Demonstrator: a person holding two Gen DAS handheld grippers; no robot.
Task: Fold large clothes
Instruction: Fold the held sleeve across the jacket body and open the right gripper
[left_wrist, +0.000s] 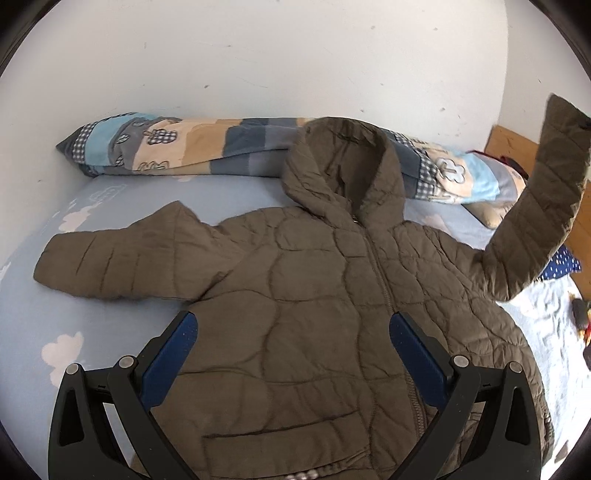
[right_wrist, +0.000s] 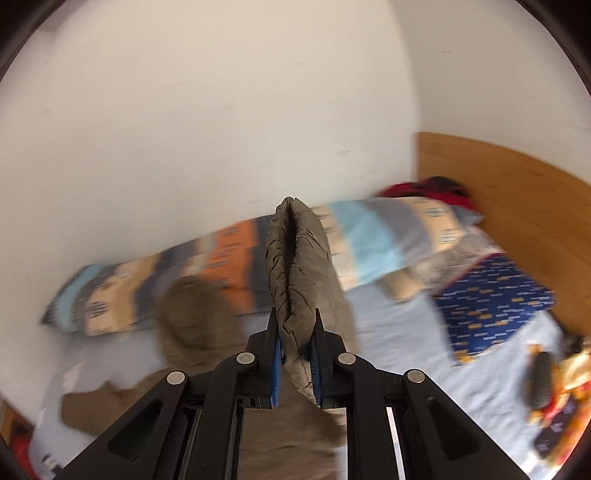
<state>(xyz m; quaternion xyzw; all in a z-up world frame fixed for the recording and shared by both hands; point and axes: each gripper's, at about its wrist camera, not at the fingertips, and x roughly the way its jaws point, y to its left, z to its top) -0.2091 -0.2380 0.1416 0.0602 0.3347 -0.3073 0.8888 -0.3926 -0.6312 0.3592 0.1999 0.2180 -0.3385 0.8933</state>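
Note:
An olive-brown quilted hooded jacket (left_wrist: 310, 295) lies front up, zipped, on the light blue bed sheet (left_wrist: 74, 325). Its one sleeve (left_wrist: 110, 266) lies flat to the left. The other sleeve (left_wrist: 546, 199) is lifted up at the right. My left gripper (left_wrist: 293, 332) is open above the jacket's lower front, fingers apart on either side of its chest. My right gripper (right_wrist: 295, 332) is shut on the lifted sleeve (right_wrist: 299, 258), which stands up between its blue pads. The hood (left_wrist: 343, 166) rests against a pillow.
A long patterned pillow (left_wrist: 177, 147) lies along the white wall behind the jacket. A dark blue dotted cushion (right_wrist: 491, 299) and a wooden headboard (right_wrist: 517, 206) are at the right. Small toys (right_wrist: 554, 384) lie on the sheet at the far right.

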